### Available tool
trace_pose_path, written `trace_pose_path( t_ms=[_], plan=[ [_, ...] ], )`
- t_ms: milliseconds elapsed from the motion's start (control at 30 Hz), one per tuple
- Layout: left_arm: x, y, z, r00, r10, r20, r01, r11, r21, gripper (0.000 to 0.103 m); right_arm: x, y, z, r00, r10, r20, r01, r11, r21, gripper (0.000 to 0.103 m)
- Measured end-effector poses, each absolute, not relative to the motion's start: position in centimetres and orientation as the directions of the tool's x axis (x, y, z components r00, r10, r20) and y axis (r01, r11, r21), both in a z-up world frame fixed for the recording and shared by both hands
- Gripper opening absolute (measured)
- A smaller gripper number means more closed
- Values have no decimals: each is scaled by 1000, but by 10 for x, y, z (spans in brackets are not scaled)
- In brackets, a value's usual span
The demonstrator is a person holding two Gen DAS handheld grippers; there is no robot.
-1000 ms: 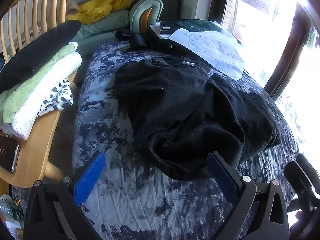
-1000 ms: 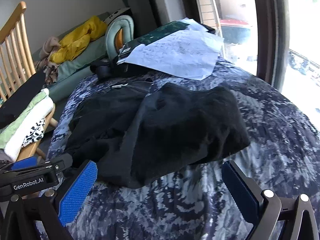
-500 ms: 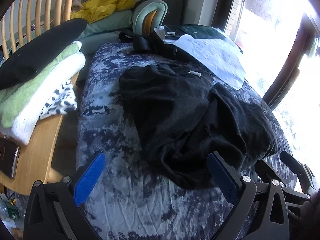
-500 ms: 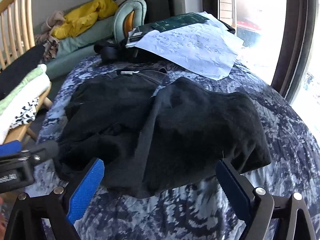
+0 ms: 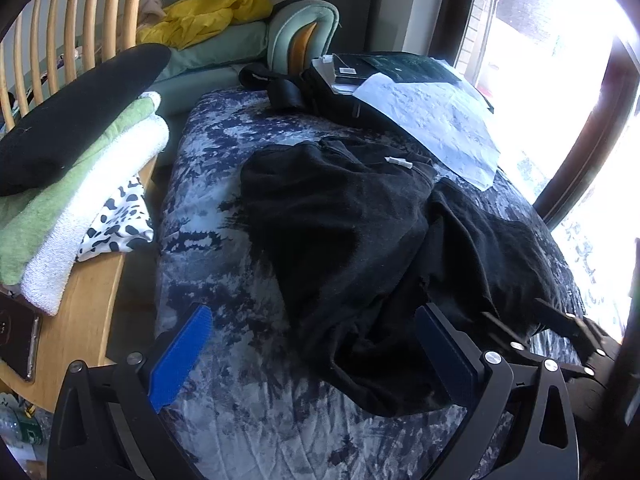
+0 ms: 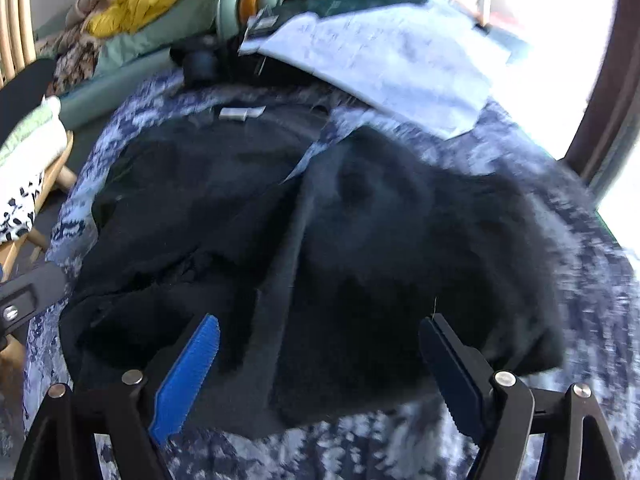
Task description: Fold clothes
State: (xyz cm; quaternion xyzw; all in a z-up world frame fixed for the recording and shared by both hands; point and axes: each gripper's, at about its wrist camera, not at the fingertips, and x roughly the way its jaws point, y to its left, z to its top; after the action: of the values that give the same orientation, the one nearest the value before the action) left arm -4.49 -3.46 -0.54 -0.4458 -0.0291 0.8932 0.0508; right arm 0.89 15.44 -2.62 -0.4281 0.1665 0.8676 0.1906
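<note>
While both grippers are spread wide and nothing is clamped between their blue pads, a crumpled black garment [image 5: 360,240] is seen lying in a heap near the middle of a blue-and-white mottled bedspread [image 5: 224,184]. Its long axis is laid roughly from the far left toward the near right in the left wrist view, with the collar end, marked by a small white neck tag [image 5: 398,161], turned away from the cameras toward a pale printed sheet [image 5: 436,120], and a bunched fold dropped toward the near edge. No writing can be read on the tag; in the right wrist view it is blurred. The left gripper [image 5: 308,356] is held low over the near edge of the bedspread, its right finger just at the garment's near fold; contact cannot be judged. The right gripper [image 6: 320,376] is poised over the garment's near hem, which is framed between the open fingers. On a wooden chair [image 5: 80,320] to the left, a stack of folded textiles [image 5: 68,184] is seen: black on top, then green, white and a black-spotted piece. Beyond the bed, a yellow cloth [image 5: 208,20] is piled on a green cushion
</note>
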Motion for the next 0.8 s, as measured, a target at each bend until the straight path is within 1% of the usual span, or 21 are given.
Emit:
trace_pose_path(
  t_ms=[67, 100, 133, 167, 200, 333, 533, 667, 700, 733, 767, 800],
  plan=[
    [-44, -36, -6, -597, 117, -794, -61, -993, -101, 103, -2, 154, -35, -545, 157, -824, -459, -878, 136, 67],
    [-44, -38, -6, -596, 119, -794, -59, -993, -104, 103, -4, 153, -38, -537, 149, -831, -455, -880, 136, 48],
    [-44, -39, -6, -594, 119, -795, -58, -993, -106, 103, -6, 153, -41, -531, 141, -836, -450, -882, 137, 21],
    [-44, -40, -7, -592, 120, -797, -57, -993, -107, 103, -5, 151, -42, -534, 126, -836, -438, -887, 145, 9],
    [-44, -41, -7, -588, 123, -799, -58, -992, -110, 103, -4, 148, -43, -538, 110, -836, -424, -892, 156, 5],
    [-46, -46, -13, -553, 160, -818, -47, -986, -161, 102, 11, 135, -31, -573, 146, -807, -388, -915, 111, 3],
    [-43, -46, -33, -443, 286, -850, -62, -955, -289, 102, 42, 129, -3, -620, 154, -769, -385, -914, 127, 3],
    [-41, -41, -45, -383, 369, -847, -59, -925, -376, 102, 62, 120, 1, -625, 143, -768, -380, -914, 140, 3],
    [-41, -40, -45, -376, 380, -845, -58, -920, -387, 100, 68, 117, 1, -622, 138, -770, -379, -914, 143, 3],
    [-40, -38, -45, -377, 381, -844, -61, -920, -388, 98, 73, 112, -1, -612, 154, -775, -423, -893, 156, 3],
    [-40, -35, -45, -381, 376, -845, -66, -922, -381, 93, 80, 107, -3, -599, 175, -781, -476, -862, 172, 3],
    [-39, -33, -45, -386, 370, -845, -70, -925, -373, 85, 84, 103, -6, -592, 175, -786, -487, -856, 176, 3]
  ],
)
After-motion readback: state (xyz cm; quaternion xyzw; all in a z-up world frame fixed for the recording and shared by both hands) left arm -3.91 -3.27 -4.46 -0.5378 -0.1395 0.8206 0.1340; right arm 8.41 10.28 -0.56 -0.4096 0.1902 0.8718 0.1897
